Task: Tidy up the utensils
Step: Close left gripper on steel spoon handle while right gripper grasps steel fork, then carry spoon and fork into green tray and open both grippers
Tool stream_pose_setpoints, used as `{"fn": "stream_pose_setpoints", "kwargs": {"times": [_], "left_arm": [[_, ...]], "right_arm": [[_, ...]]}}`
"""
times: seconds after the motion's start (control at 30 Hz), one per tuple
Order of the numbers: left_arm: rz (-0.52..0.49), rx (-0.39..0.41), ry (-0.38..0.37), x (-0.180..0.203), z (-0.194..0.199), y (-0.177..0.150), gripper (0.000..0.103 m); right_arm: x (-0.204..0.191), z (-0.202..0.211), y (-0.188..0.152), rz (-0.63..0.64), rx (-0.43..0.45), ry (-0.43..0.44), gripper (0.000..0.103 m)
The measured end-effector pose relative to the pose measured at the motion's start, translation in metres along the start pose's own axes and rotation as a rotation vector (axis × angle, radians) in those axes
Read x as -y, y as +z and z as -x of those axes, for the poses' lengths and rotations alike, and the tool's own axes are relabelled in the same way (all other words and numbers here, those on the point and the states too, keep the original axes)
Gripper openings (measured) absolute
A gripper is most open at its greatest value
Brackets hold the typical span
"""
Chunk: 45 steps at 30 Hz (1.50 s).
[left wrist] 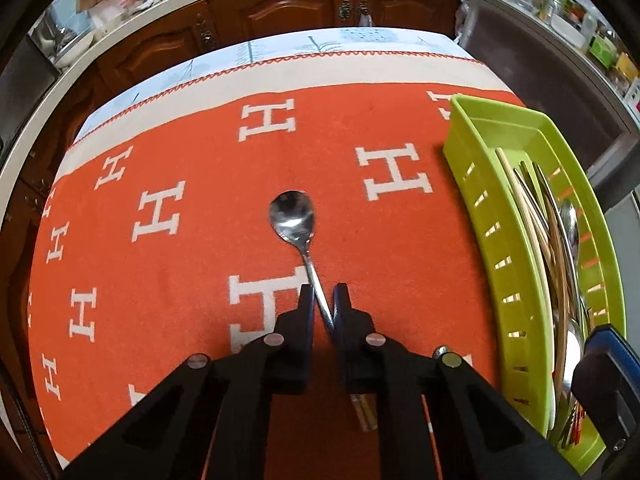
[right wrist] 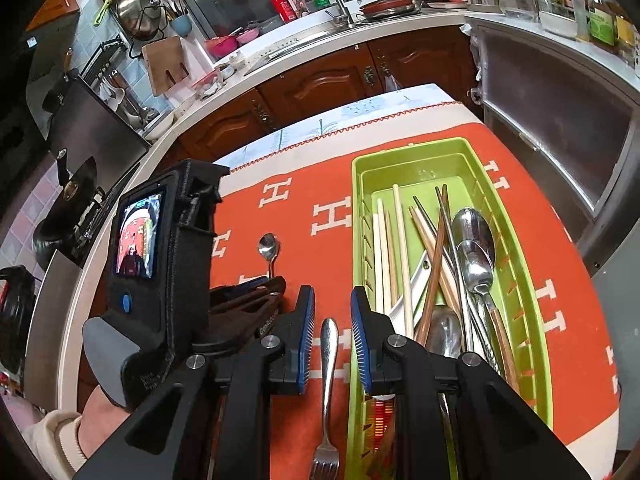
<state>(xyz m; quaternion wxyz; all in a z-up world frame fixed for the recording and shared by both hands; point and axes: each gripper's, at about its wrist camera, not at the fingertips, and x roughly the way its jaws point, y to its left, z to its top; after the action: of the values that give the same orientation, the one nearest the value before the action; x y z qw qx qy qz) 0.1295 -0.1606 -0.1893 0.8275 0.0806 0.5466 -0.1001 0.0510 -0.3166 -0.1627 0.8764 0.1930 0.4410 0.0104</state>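
Observation:
My left gripper point(left wrist: 323, 294) is shut on the handle of a steel spoon point(left wrist: 293, 216), whose bowl points away over the orange cloth point(left wrist: 160, 160). The same spoon point(right wrist: 267, 247) and the left gripper body point(right wrist: 160, 264) show in the right wrist view. My right gripper point(right wrist: 333, 300) is open above a steel fork point(right wrist: 328, 380) that lies on the cloth between its fingers, tines toward the camera. The lime-green utensil tray point(right wrist: 424, 160) holds chopsticks point(right wrist: 402, 248) and spoons point(right wrist: 474, 236). It also shows in the left wrist view point(left wrist: 468, 184).
The table's far edge point(left wrist: 320, 46) faces brown kitchen cabinets point(left wrist: 280, 12). A steel appliance point(right wrist: 560, 120) stands right of the table. A counter with sink, pots and jars point(right wrist: 320, 20) runs behind.

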Motion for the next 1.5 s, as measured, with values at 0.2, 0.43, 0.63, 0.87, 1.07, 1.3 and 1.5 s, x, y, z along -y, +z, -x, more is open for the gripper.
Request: {"fn": "stream_pose_setpoints", "kwargs": {"times": [0.2,0.43,0.63,0.87,1.07,1.3,1.5], "left_arm": [[0.066,-0.016,-0.073,-0.025,0.004,-0.005,0.001],[0.106,-0.010,-0.132,-0.062,0.018,-0.029,0.001],[0.131,0.004,-0.175,-0.089,0.029,-0.052,0.002],[0.123,0.034,-0.212,-0.098,0.037,-0.061,0.002],[0.141,0.037,-0.244,-0.110,0.035,-0.064,0.002],[0.152,0.033,-0.285,-0.118,0.030,-0.064,0.002],[0.158,0.030,-0.312,-0.118,0.027,-0.063,0.002]], "right_arm": [[-0.006,0.009,-0.003,0.018,-0.008,0.027,0.019],[-0.019,0.009,-0.024,0.029,-0.071,0.054,0.019],[-0.031,-0.008,-0.047,0.029,-0.172,0.009,0.019],[-0.044,-0.029,-0.053,0.018,-0.261,-0.120,0.019],[-0.048,-0.054,-0.050,-0.010,-0.344,-0.221,0.019],[-0.054,-0.081,-0.042,-0.021,-0.420,-0.327,0.019],[-0.062,-0.102,-0.039,-0.018,-0.507,-0.398,0.019]]}}
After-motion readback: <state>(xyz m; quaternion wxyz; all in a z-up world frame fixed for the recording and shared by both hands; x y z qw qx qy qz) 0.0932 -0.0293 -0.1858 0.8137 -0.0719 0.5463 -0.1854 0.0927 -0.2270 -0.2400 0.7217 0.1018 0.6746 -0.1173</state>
